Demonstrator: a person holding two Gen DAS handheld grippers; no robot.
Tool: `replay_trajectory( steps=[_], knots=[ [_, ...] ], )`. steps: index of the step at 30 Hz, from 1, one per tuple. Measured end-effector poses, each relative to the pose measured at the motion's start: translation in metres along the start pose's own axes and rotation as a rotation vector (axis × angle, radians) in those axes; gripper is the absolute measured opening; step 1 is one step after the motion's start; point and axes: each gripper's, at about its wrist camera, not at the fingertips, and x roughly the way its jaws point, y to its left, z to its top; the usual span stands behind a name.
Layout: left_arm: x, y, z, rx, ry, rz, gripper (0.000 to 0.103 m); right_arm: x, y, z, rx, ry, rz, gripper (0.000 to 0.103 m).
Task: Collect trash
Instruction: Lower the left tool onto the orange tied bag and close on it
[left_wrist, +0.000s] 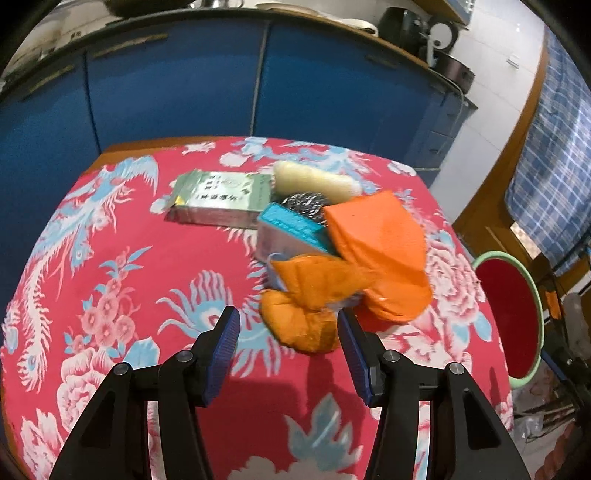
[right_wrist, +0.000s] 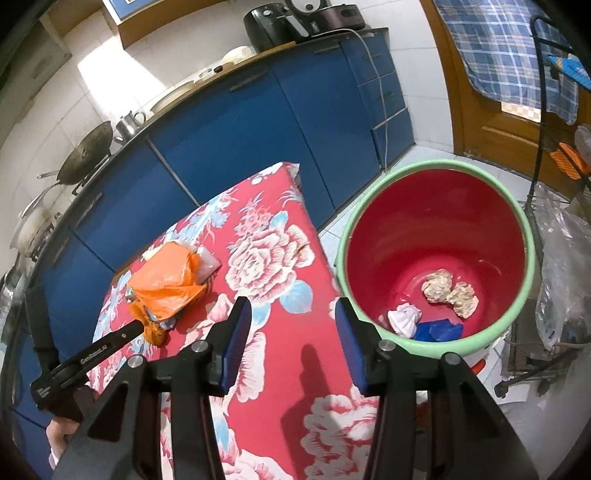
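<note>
Left wrist view: the left gripper (left_wrist: 289, 332) stood with its jaws apart and nothing pressed between the blue pads, above a table (left_wrist: 155, 266) draped in a red flowered cloth. Just ahead of its fingertips, slightly toward the right finger, lay a crumpled orange plastic bag (left_wrist: 376, 251); the lower lump of the bag sat in the gap beyond the tips, close to the right pad, though whether it touched could not be told. Behind the bag sat a teal-topped box (left_wrist: 291, 225), a steel scouring ball (left_wrist: 306, 205) and a pale yellow sponge (left_wrist: 314, 181), bunched together. Farther ahead and to the left of them lay a green-and-silver packet (left_wrist: 218, 199), flat on the cloth. Off to the right, below the table's edge, stood a red bucket (left_wrist: 517, 314) with a pale green rim.

In the right wrist view the right gripper (right_wrist: 291, 328) was also open and empty, poised over the table's right edge. The bucket (right_wrist: 436, 170) stood ahead and to its right, on the floor, holding two beige lumps (right_wrist: 448, 291), a white wad (right_wrist: 404, 319) and a blue scrap (right_wrist: 437, 330). To the left, the other gripper's finger reached the orange bag's (right_wrist: 166, 280) near end, with part of a hand (right_wrist: 61, 432) visible behind it
</note>
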Motion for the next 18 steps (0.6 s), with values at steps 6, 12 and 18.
replay_trajectory(
  steps=[6,12,18],
  knots=[
    [0.013,0.005,-0.002,-0.013,0.021,-0.003,0.057,0.010,0.011,-0.003,-0.024,0.024,0.003,0.050],
    [0.019,0.008,-0.002,-0.024,0.024,-0.024,0.057,0.015,0.015,-0.005,-0.034,0.038,0.000,0.050],
    [0.022,0.008,-0.003,-0.031,0.022,-0.074,0.057,0.018,0.018,-0.006,-0.040,0.047,0.003,0.050]
  ],
)
